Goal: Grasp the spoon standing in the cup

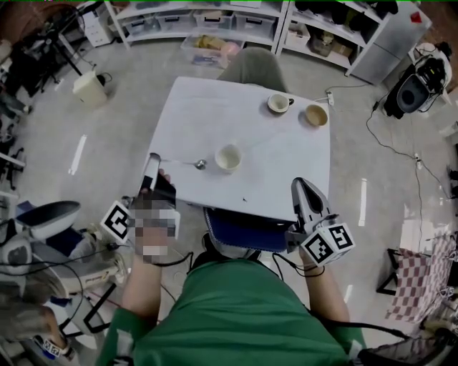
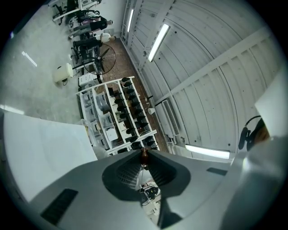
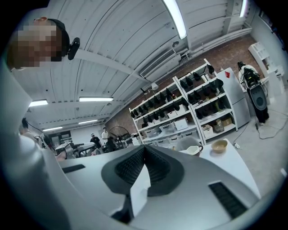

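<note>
A white cup (image 1: 227, 157) stands near the middle of the white table (image 1: 286, 179), and no spoon is in it. The spoon (image 1: 200, 164) lies left of the cup, its thin handle running left to the tips of my left gripper (image 1: 153, 161) at the table's front left corner. That gripper is shut, and in the left gripper view a small brown end (image 2: 144, 156) sits pinched at the tips of the left gripper (image 2: 144, 162). My right gripper (image 1: 300, 186) (image 3: 143, 150) is shut and empty over the table's front right edge.
A white mug (image 1: 279, 104) (image 3: 194, 149) and a tan bowl (image 1: 316, 115) (image 3: 219, 145) stand at the table's far right. A blue seat (image 1: 243, 232) shows under the front edge. Shelves (image 1: 215, 21) and cables ring the floor.
</note>
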`<move>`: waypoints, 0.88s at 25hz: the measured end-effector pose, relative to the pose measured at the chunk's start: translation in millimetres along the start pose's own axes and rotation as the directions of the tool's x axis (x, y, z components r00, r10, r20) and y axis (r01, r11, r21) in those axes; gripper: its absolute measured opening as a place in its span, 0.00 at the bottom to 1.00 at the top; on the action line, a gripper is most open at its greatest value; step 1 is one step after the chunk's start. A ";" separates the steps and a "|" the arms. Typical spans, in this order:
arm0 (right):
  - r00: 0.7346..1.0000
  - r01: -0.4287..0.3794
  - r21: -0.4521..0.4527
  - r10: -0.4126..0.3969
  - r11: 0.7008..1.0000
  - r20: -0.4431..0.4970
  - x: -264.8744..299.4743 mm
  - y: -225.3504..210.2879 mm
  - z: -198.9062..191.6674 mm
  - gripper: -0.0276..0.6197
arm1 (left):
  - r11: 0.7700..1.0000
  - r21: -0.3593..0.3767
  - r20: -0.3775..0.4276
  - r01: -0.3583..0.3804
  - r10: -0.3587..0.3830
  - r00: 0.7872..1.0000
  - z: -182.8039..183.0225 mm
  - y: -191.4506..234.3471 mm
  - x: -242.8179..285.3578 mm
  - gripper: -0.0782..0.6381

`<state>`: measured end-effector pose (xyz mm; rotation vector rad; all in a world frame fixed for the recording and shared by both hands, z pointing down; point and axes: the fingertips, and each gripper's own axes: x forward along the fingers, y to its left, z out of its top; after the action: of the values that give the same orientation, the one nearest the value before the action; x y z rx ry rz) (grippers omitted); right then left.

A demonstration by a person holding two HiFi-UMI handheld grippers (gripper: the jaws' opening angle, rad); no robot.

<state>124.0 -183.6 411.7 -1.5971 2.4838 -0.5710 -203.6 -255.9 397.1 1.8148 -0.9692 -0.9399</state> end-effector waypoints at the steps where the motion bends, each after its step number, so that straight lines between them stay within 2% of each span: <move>1: 1.000 0.002 0.000 -0.002 1.000 0.000 -0.1 0.2 -0.1 0.08 | 1.000 -0.003 0.000 0.000 0.000 1.000 0.3 0.8 0.1 0.19; 7: 1.000 0.011 0.002 -0.011 1.000 -0.002 3.7 6.8 10.7 0.08 | 1.000 -0.016 -0.006 -0.001 0.001 1.000 9.5 -4.7 7.3 0.19; 22: 0.999 0.040 -0.009 -0.040 0.999 0.011 6.0 12.5 -10.3 0.08 | 0.999 -0.037 -0.036 0.017 -0.018 0.999 10.1 19.9 7.1 0.19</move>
<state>107.6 -181.9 417.0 -1.6517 2.4552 -0.5558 -214.3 -272.2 410.1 1.8056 -0.9093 -0.9269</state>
